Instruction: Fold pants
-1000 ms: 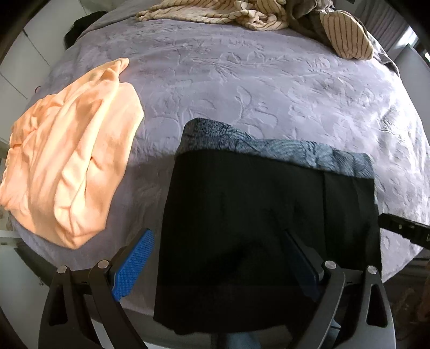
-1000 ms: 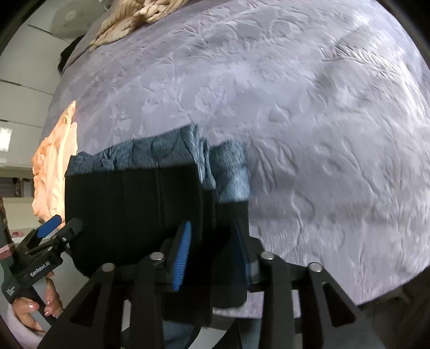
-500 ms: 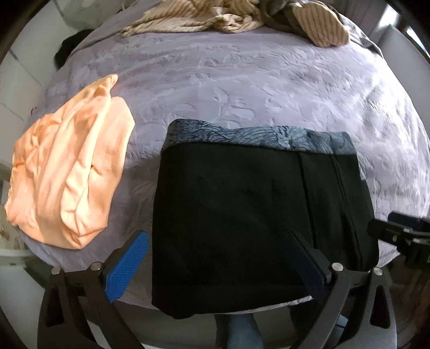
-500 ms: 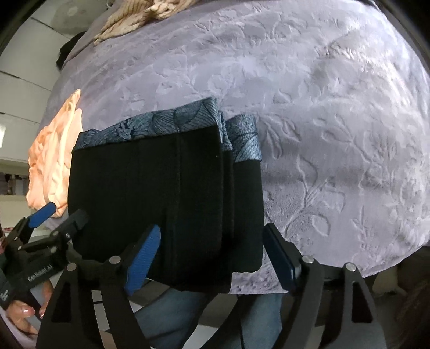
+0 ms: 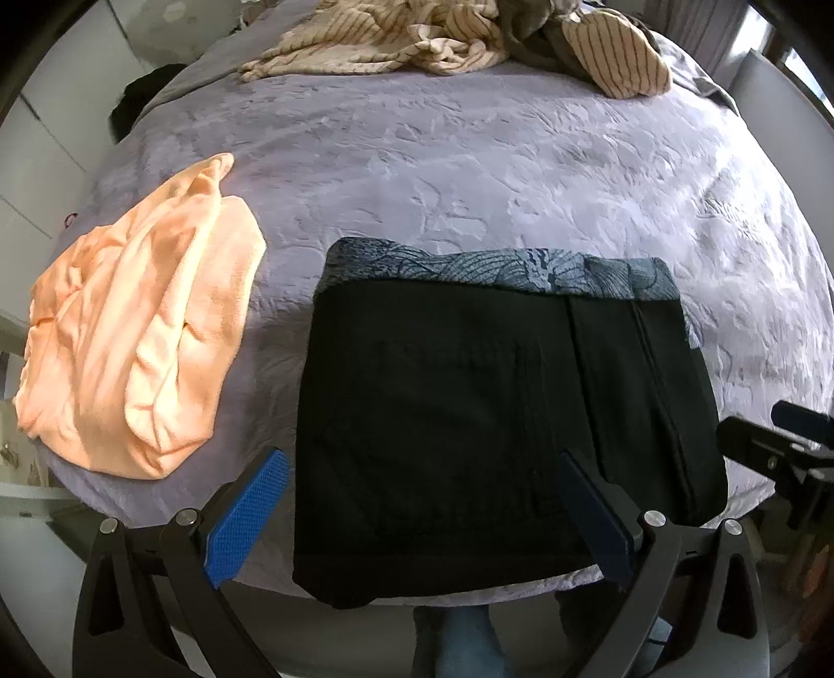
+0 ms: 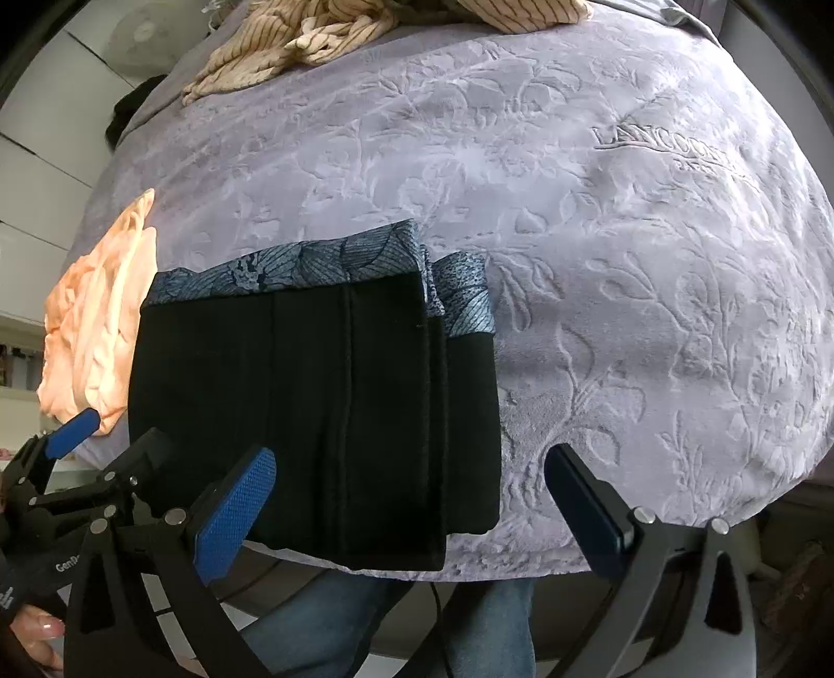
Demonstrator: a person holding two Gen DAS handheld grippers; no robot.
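Item: black pants (image 5: 469, 417), folded into a flat rectangular packet, lay at the near edge of the bed (image 5: 521, 172), one corner just overhanging. A blue leaf-patterned band (image 5: 495, 266) showed along the packet's far edge. In the right wrist view the folded layers (image 6: 323, 407) stepped out toward the right, with a narrower strip lowest.

Item: left gripper (image 5: 422, 511), held above the near part of the pants, jaws spread wide; the blue pads gripped nothing and stood clear of the cloth.

Item: right gripper (image 6: 412, 511), above the right end of the packet, jaws opening, already spread wide, with the cloth's edge seen between them but not pressed by the pads. The left gripper (image 6: 78, 469) appeared at the lower left of this view, with a hand (image 6: 31, 626) on its handle.

Item: peach garment (image 5: 140, 344), crumpled, left of the pants and apart from them.

Item: striped cream cloth (image 5: 417, 41), heaped at the far side of the bed.

Item: lilac embossed bedcover, floral relief, under everything.

Item: legs in blue jeans (image 6: 333, 615), visible below the bed's edge.
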